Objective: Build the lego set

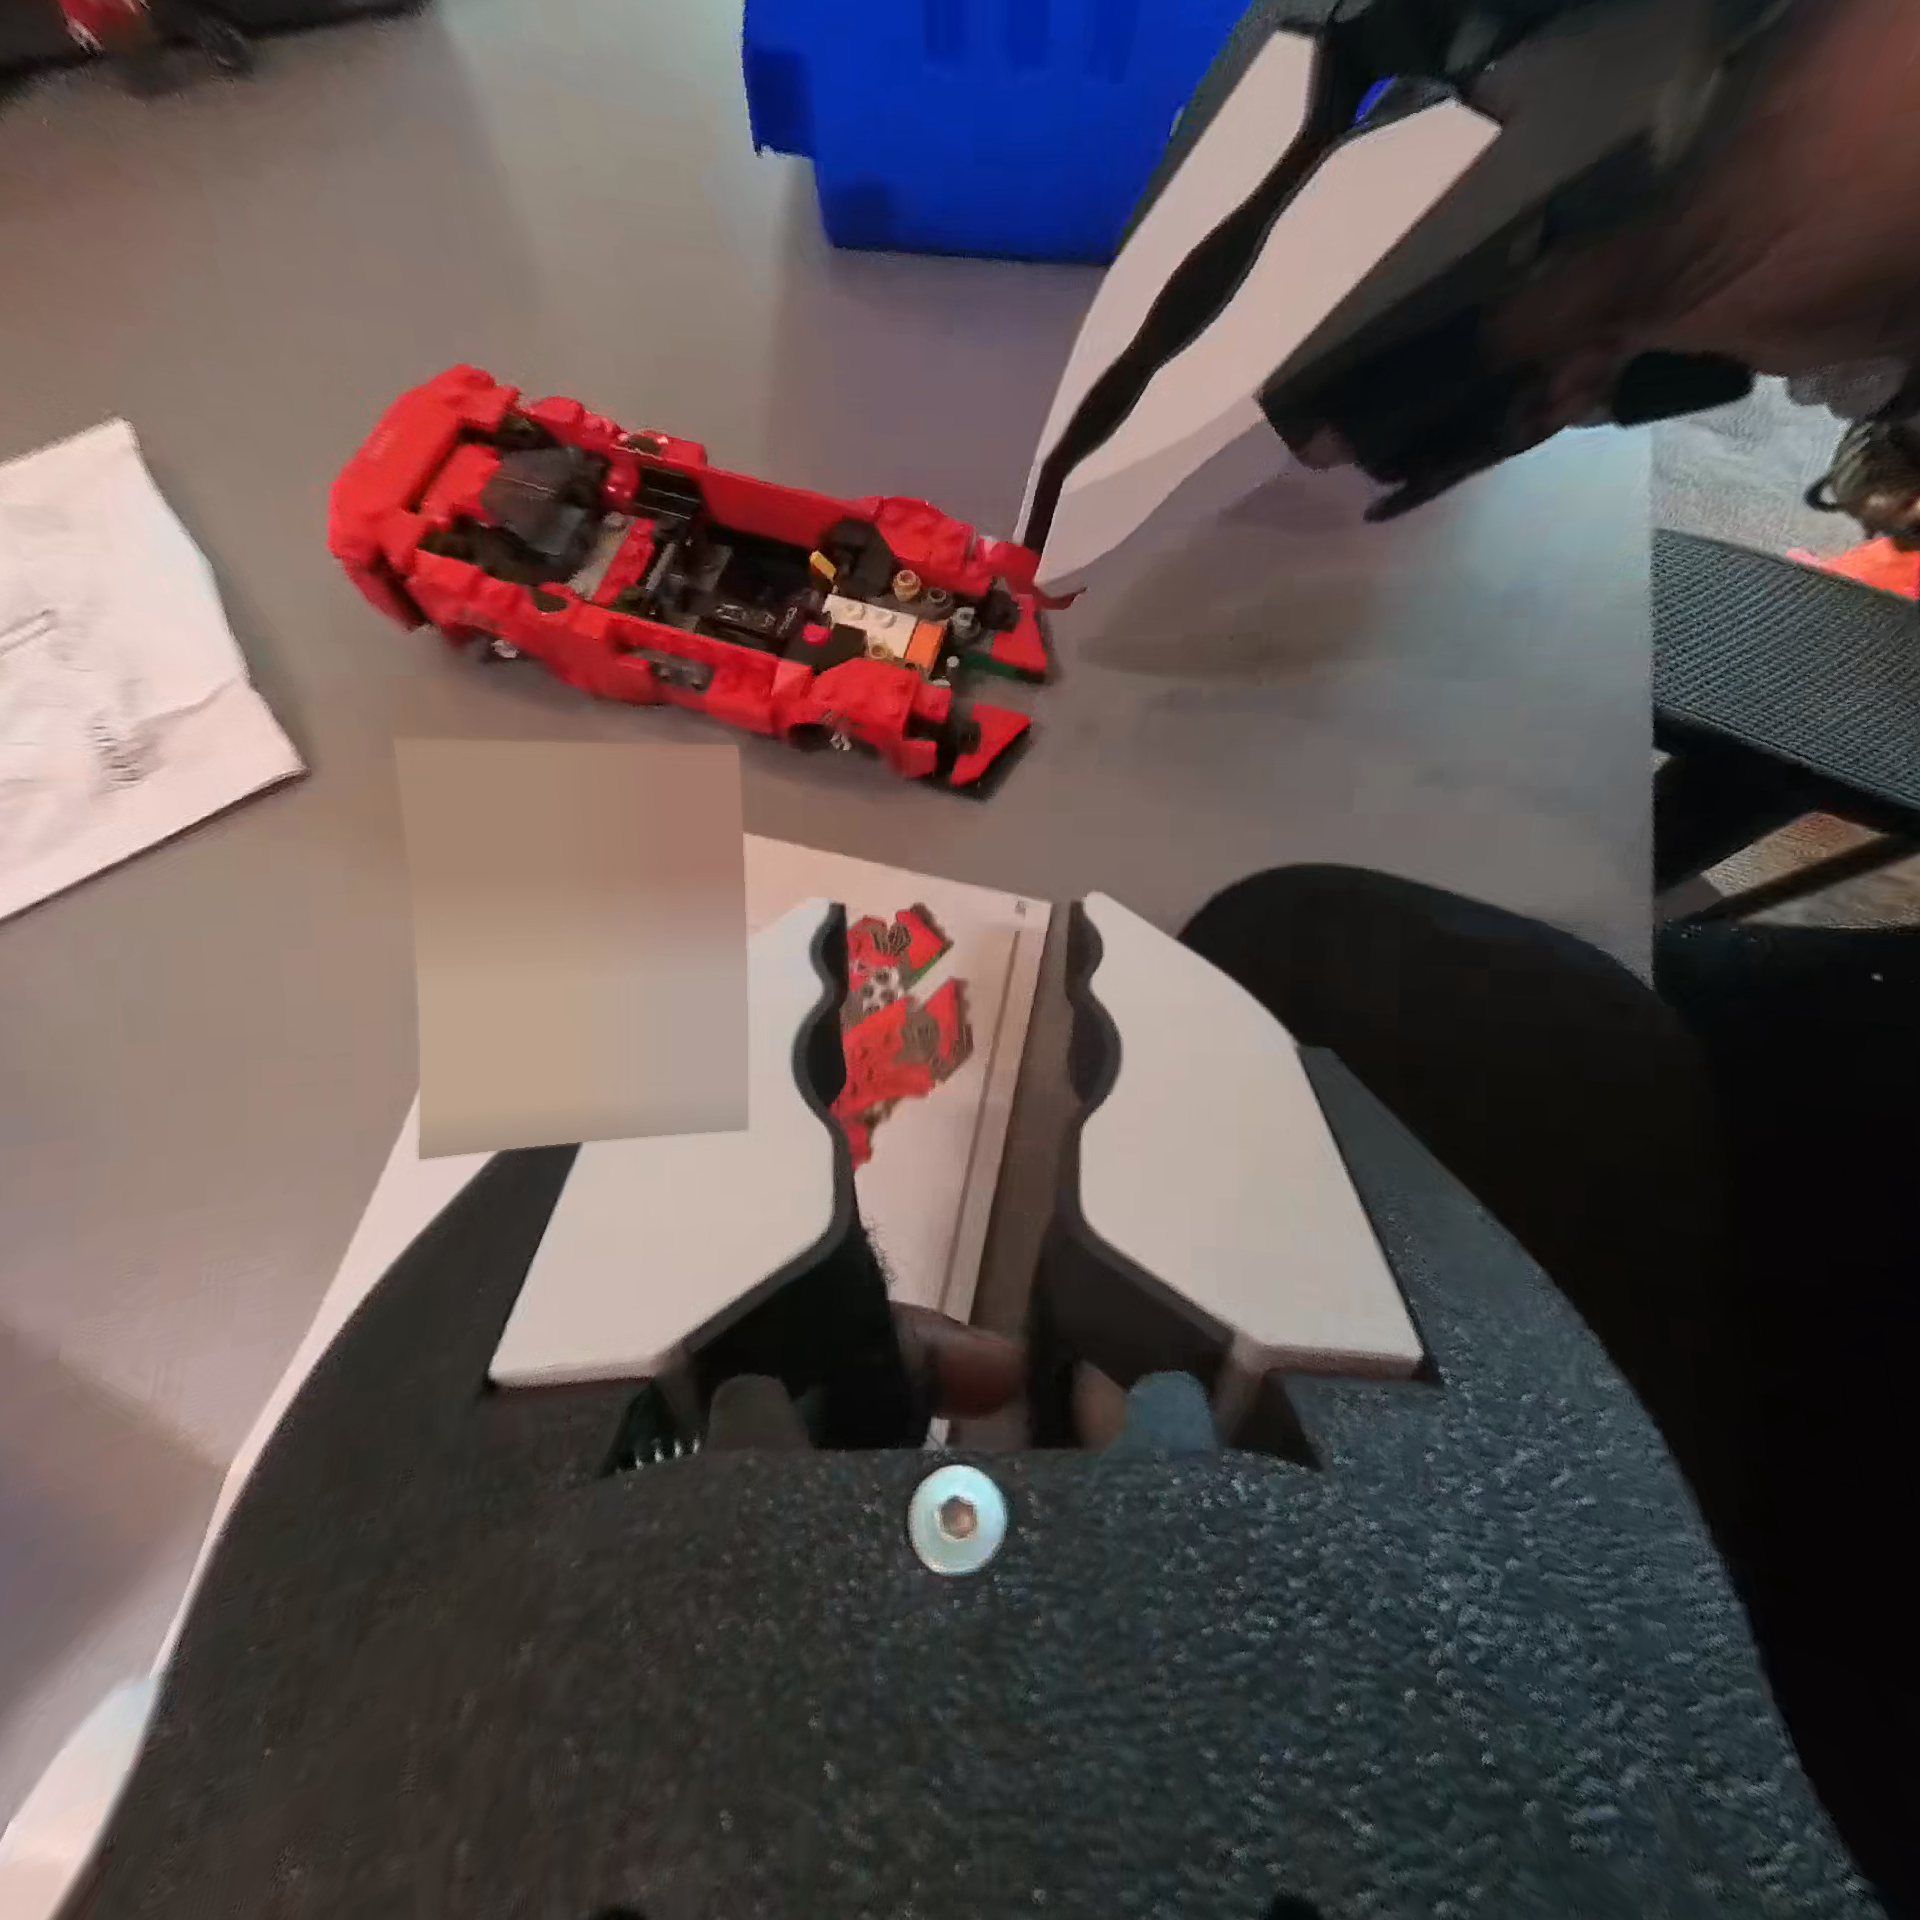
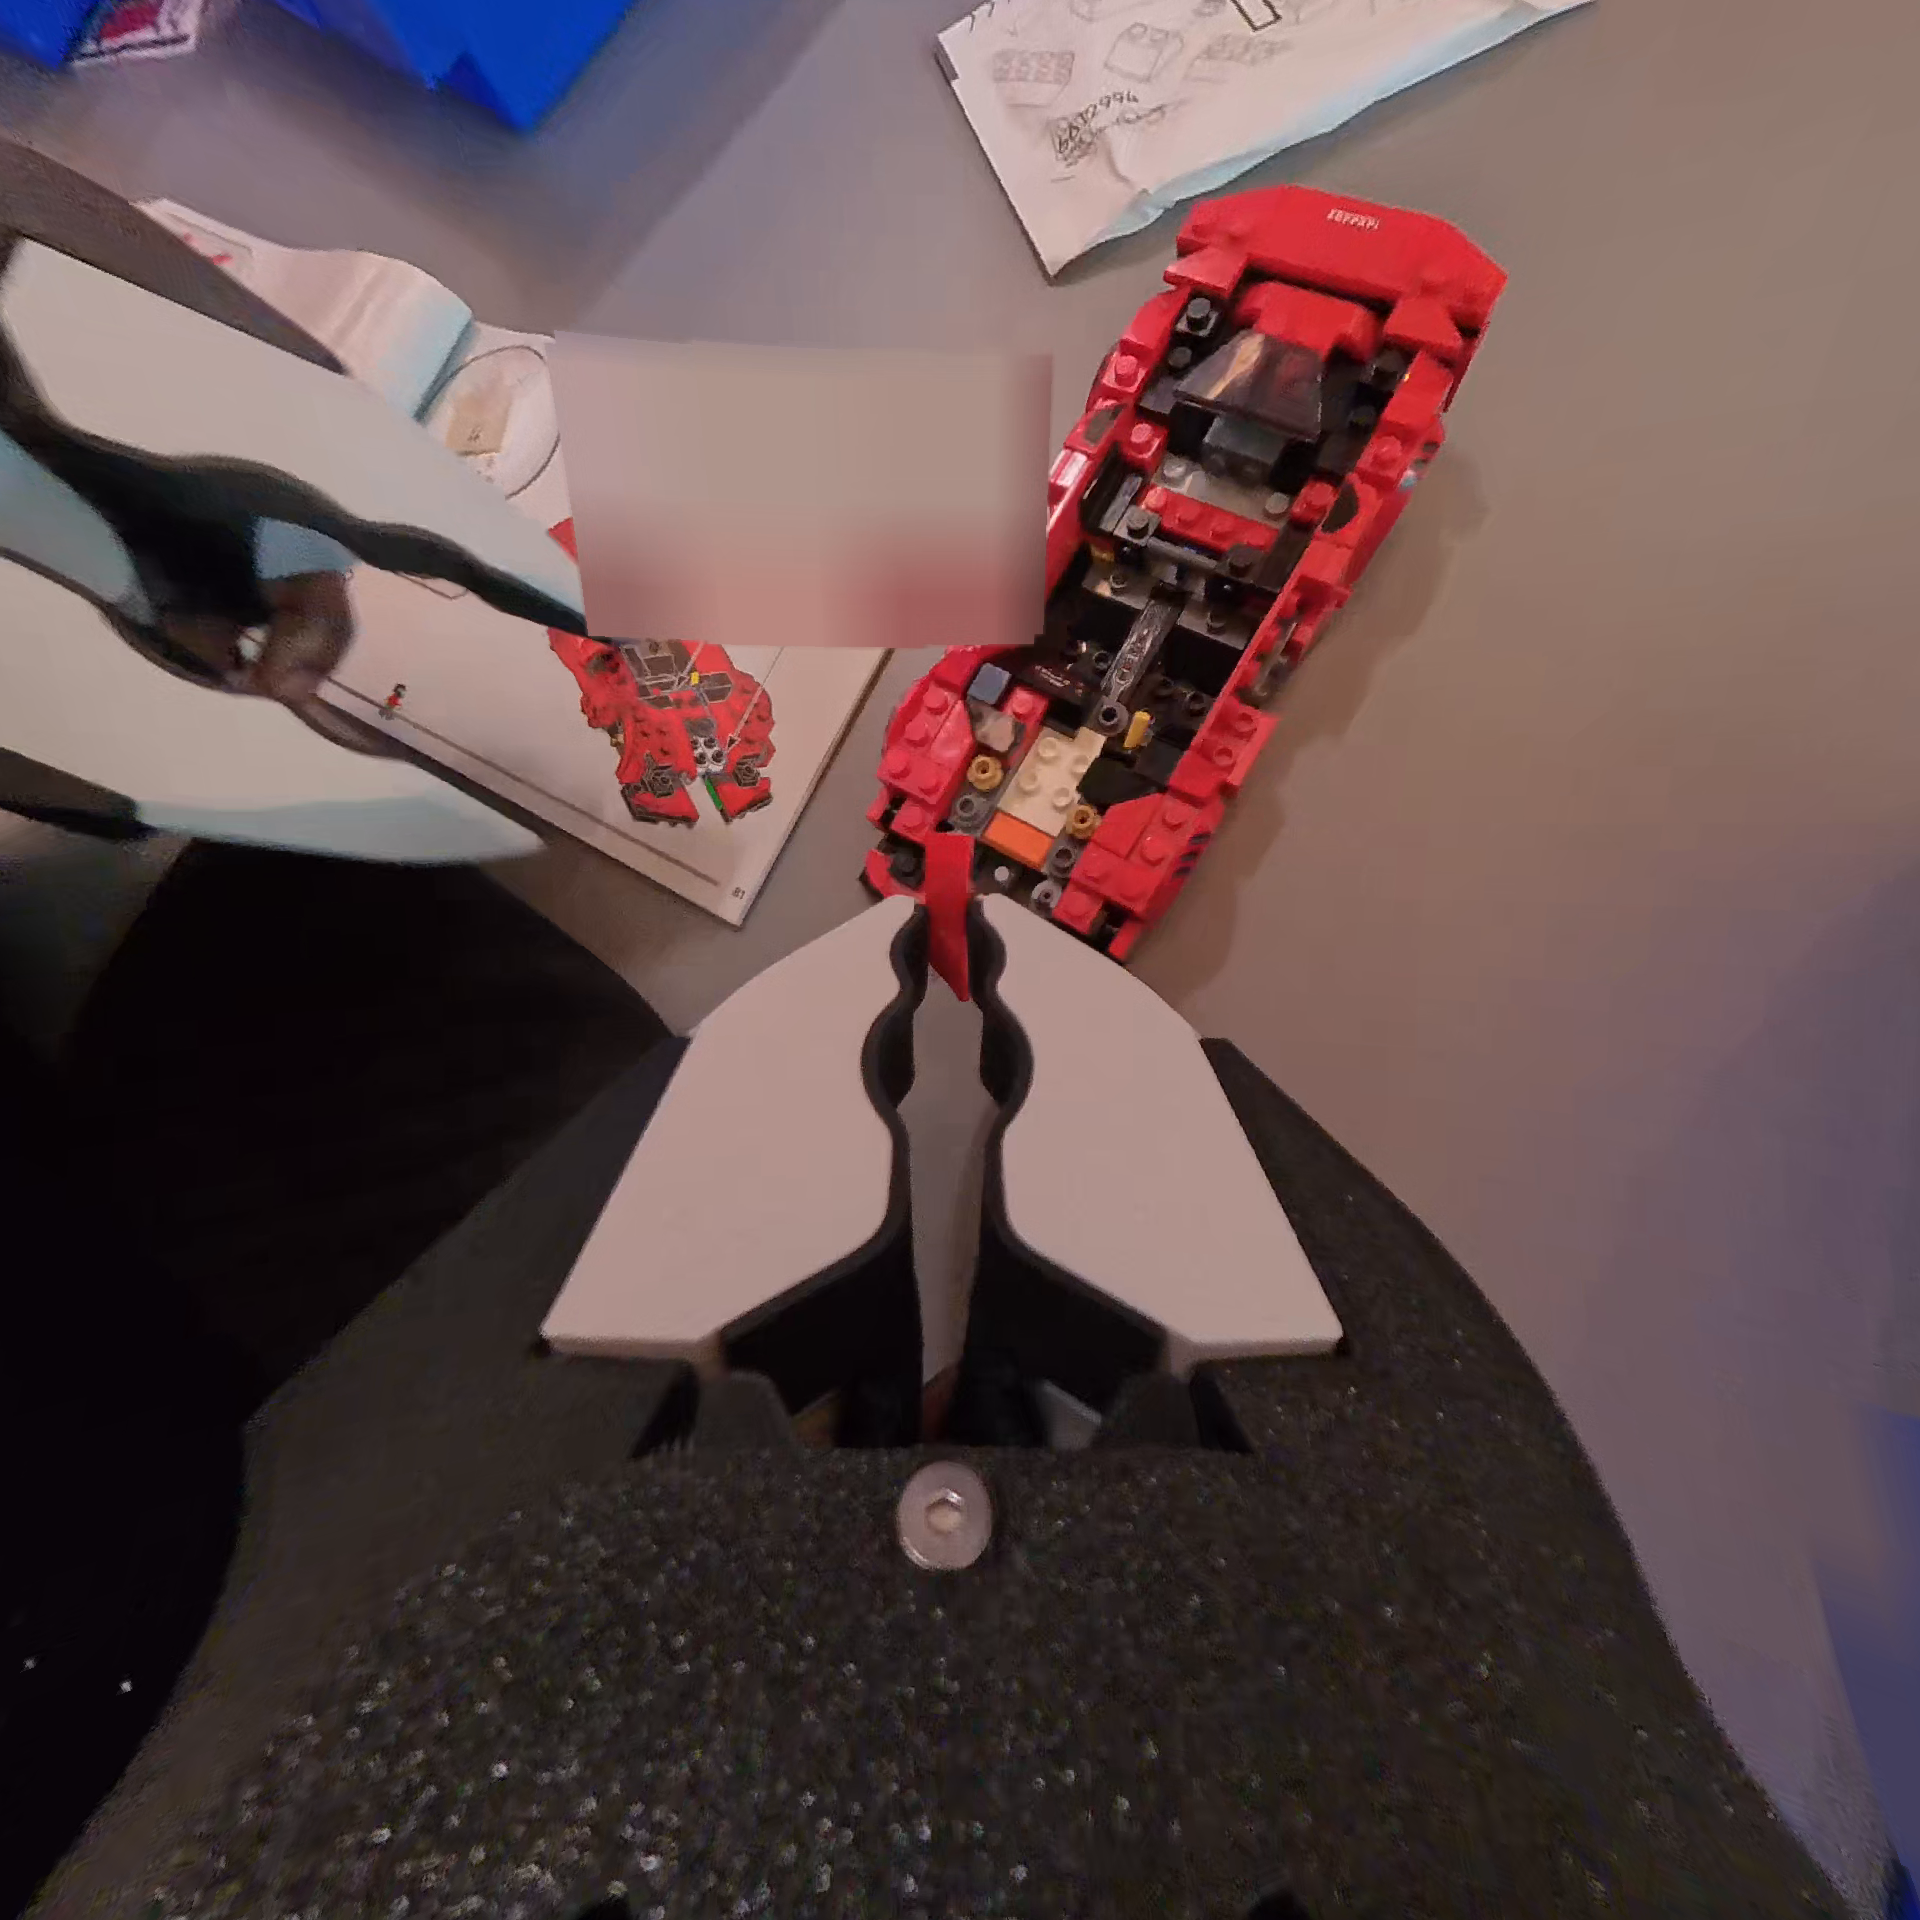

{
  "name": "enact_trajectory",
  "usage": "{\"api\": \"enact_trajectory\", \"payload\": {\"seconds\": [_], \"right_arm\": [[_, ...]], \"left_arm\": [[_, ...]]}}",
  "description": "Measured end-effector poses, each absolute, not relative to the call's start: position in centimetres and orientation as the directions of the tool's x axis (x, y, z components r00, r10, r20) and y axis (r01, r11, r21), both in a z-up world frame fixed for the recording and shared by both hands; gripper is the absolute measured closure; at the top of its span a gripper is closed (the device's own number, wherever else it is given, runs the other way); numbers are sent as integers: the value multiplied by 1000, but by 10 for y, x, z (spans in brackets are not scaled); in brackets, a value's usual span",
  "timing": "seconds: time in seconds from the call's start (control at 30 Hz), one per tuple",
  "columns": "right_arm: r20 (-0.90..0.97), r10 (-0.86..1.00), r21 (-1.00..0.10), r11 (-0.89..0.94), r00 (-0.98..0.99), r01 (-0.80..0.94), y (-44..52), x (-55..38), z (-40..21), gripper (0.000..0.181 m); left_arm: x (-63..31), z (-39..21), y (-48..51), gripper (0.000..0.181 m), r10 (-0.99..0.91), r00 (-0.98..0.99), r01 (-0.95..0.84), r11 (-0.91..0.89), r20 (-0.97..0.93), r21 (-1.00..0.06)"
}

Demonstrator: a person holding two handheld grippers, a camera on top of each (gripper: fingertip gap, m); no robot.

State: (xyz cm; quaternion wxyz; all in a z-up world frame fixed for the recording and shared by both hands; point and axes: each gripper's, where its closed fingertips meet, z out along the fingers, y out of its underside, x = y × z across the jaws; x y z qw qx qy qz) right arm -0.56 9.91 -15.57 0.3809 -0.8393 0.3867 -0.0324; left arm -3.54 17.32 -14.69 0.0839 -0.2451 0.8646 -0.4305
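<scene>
A partly built red lego car (image 1: 675,571) lies on the grey table (image 1: 520,260), its top open and dark and pale bricks showing inside. It also shows in the right wrist view (image 2: 1195,582). My right gripper (image 2: 948,914) is shut on a thin red piece (image 2: 951,935) and holds it at the car's near end; from the left wrist view the gripper (image 1: 1044,566) and the piece (image 1: 1060,597) touch that end. My left gripper (image 1: 956,909) is open and empty above the instruction booklet (image 1: 935,1039), and shows at the left of the right wrist view (image 2: 556,727).
The open booklet (image 2: 623,748) lies beside the car. A crumpled white paper sheet (image 1: 104,665) lies past the car's far end. A blue bin (image 1: 966,114) stands at the table's back. A black mesh chair (image 1: 1787,665) is off the table's edge. My hands' fingertips stand some 9 cm from each other.
</scene>
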Motion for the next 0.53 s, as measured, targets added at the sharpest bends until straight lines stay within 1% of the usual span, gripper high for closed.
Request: {"api": "enact_trajectory", "payload": {"seconds": [0.03, 0.1, 0.17, 0.23, 0.33, 0.43, 0.5, 0.53], "right_arm": [[-256, -670, -666, -400, 696, -630, 100, -4, -157, 174], [-289, -664, -668, -376, 690, -642, 101, -3, -159, 174], [-309, -661, -669, -359, 683, -650, 103, -2, -160, 174], [-322, -661, -667, -349, 677, -658, 102, -1, -162, 174], [-326, -661, -668, -344, 676, -660, 101, 0, -163, 174], [-340, -663, -666, -332, 667, -669, 100, 2, -164, 174], [-399, -636, -667, -293, 660, -686, 102, 2, -160, 174], [-464, -598, -668, -248, 654, -701, 104, 0, -155, 174]], "left_arm": [[-31, -151, 167, 137, -496, -865, -368, 524, 76, -768], [-24, -157, 152, 134, -494, -861, -403, 517, 121, -756], [-24, -160, 136, 132, -477, -848, -471, 480, 231, -740], [-22, -168, 128, 132, -493, -818, -535, 465, 295, -705], [-15, -178, 128, 132, -536, -800, -553, 485, 270, -677], [-18, -181, 120, 132, -519, -813, -541, 503, 266, -674], [-23, -179, 110, 133, -484, -824, -537, 500, 295, -679], [-27, -178, 104, 135, -462, -829, -536, 499, 314, -681]]}}
